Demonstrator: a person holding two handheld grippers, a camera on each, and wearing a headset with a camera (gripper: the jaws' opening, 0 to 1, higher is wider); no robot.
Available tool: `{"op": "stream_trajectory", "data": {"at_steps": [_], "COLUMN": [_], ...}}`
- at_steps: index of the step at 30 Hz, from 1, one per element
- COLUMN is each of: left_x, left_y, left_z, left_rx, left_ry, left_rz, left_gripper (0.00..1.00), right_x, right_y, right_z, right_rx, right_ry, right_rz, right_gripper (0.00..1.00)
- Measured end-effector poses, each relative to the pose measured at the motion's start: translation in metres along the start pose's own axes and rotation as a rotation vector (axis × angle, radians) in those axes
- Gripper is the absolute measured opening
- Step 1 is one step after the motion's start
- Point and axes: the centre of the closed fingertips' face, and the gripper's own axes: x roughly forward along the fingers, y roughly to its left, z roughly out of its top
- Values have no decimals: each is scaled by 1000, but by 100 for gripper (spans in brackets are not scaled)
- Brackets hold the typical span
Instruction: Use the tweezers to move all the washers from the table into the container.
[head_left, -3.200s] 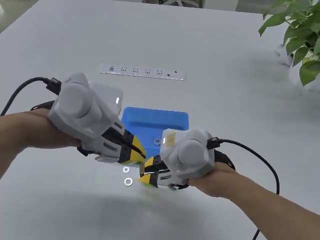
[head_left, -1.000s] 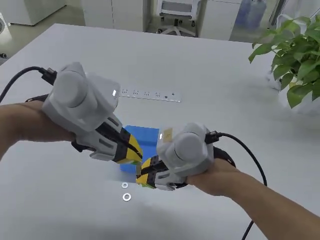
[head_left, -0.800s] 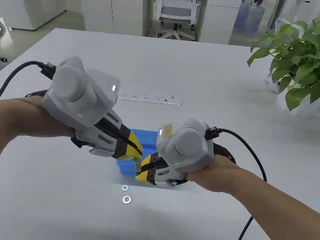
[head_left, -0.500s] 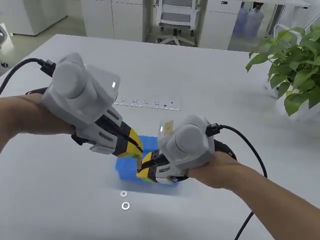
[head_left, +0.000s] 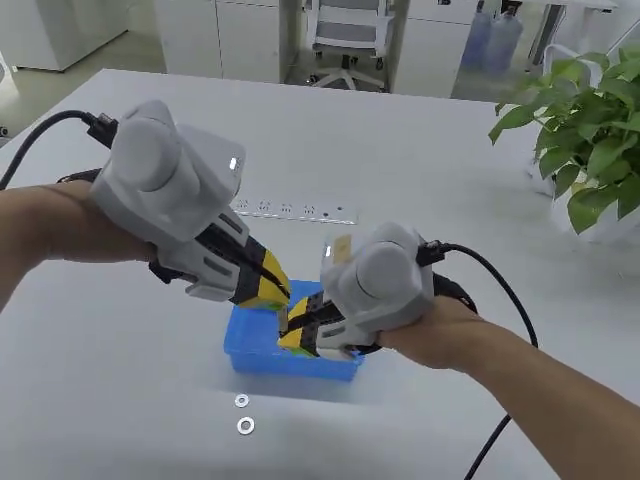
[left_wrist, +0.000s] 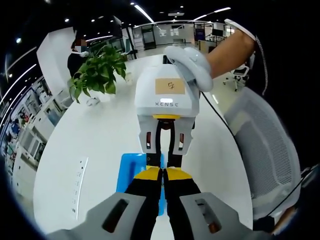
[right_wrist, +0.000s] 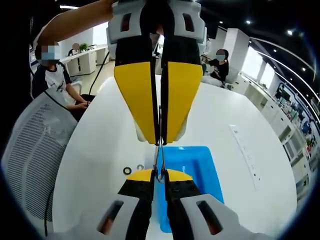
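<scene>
Two small metal washers (head_left: 243, 413) lie on the white table just in front of the blue container (head_left: 250, 348). They also show left of the container (right_wrist: 197, 172) as washers (right_wrist: 133, 169). My left gripper (head_left: 277, 293) and right gripper (head_left: 292, 340) meet tip to tip above the container. Thin metal tweezers (right_wrist: 159, 152) run from the left gripper's (right_wrist: 159, 139) shut yellow jaws down into the right gripper's (right_wrist: 159, 176) shut jaws. My left gripper (left_wrist: 162, 174) faces the right one above the container (left_wrist: 128, 170). Whether the tweezers carry a washer I cannot tell.
A white power strip (head_left: 292, 210) lies beyond the container. A potted plant (head_left: 590, 120) stands at the table's right edge. Office chairs and seated people are off the table's near side (right_wrist: 55, 85). Bare table lies left of the container.
The grippers, still tip to tip, have moved from above the two loose washers to above the blue container. The head camera has also tilted up. The two washers stay put.
</scene>
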Motion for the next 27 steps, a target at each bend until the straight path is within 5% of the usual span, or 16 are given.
{"op": "stream_trajectory", "data": {"at_steps": [27], "left_x": [33], "left_y": [35], "left_z": [-30], "left_rx": [-26], "left_ry": [1], "left_rz": [-18], "left_gripper": [5], "right_x": [29], "right_y": [-31], "right_z": [-35], "right_rx": [47], "right_ry": [28], "right_rz": [15], "right_gripper": [10]}}
